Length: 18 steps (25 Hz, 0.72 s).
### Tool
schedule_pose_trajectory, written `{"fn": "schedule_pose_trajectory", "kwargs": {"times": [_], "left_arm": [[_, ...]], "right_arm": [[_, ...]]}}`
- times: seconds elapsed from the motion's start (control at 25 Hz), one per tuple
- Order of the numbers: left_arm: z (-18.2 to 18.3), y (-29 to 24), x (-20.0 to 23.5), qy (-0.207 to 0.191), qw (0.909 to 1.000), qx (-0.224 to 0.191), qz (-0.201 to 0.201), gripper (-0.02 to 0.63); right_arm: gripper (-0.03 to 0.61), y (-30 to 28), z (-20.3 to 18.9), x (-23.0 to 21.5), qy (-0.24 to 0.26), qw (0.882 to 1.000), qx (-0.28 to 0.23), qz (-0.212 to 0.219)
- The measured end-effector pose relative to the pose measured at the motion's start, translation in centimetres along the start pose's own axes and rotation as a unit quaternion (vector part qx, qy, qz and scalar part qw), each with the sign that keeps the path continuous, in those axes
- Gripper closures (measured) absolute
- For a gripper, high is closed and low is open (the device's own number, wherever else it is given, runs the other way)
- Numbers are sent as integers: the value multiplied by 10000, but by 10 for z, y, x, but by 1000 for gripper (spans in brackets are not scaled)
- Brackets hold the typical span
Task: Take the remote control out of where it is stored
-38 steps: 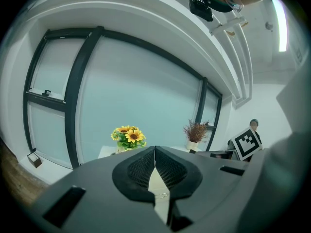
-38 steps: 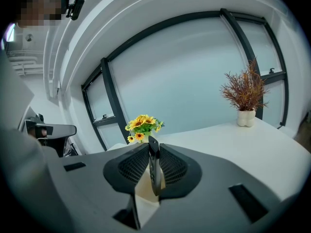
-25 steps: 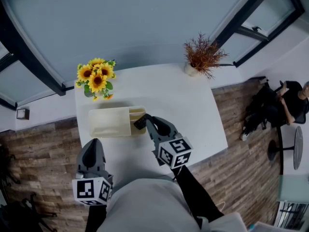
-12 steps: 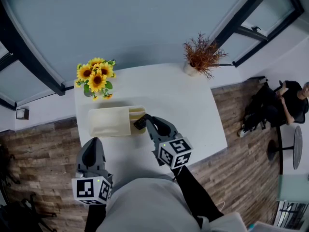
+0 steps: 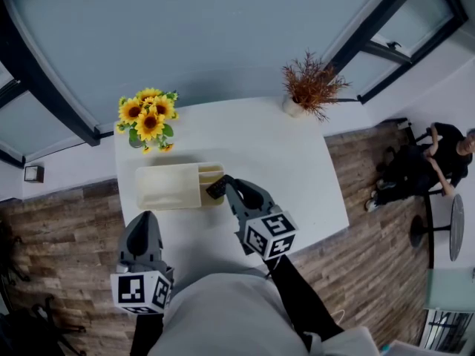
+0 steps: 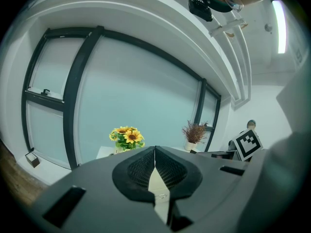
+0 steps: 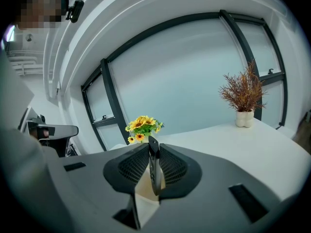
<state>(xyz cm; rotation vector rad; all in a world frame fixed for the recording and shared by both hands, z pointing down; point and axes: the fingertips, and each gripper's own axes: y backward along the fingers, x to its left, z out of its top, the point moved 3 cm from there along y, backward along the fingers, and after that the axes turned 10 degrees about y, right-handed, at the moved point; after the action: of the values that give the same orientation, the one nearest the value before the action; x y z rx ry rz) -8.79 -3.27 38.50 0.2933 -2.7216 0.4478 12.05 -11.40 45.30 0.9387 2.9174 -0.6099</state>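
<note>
Remote control [image 7: 153, 171] stands thin and upright between the pads of the right tool [image 5: 225, 188], which is closed on it from both sides, at the open end of the cream box [image 5: 167, 188]. It looks light, stiff and smooth, so I judge a firm grip near its middle is safest. Beside it, the left tool [image 6: 155, 165] is closed and empty. Beyond the box stand sunflowers [image 5: 148, 121] on the bench [image 5: 297, 169].

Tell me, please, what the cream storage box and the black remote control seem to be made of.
The storage box: probably plastic, matte; its cream surface looks smooth and even, though coated wood or card is possible. The remote control: likely hard plastic, slightly glossy; it is thin, rigid and uniformly black with a faint sheen.
</note>
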Motion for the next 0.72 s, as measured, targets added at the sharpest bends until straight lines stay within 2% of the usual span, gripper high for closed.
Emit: {"fn": "schedule_pose_trajectory", "kwargs": {"times": [0.72], "left_arm": [[0,1,3,0,10000,-24,25,604]], "right_arm": [[509,1,3,-1,57,10000,-24,3]]}}
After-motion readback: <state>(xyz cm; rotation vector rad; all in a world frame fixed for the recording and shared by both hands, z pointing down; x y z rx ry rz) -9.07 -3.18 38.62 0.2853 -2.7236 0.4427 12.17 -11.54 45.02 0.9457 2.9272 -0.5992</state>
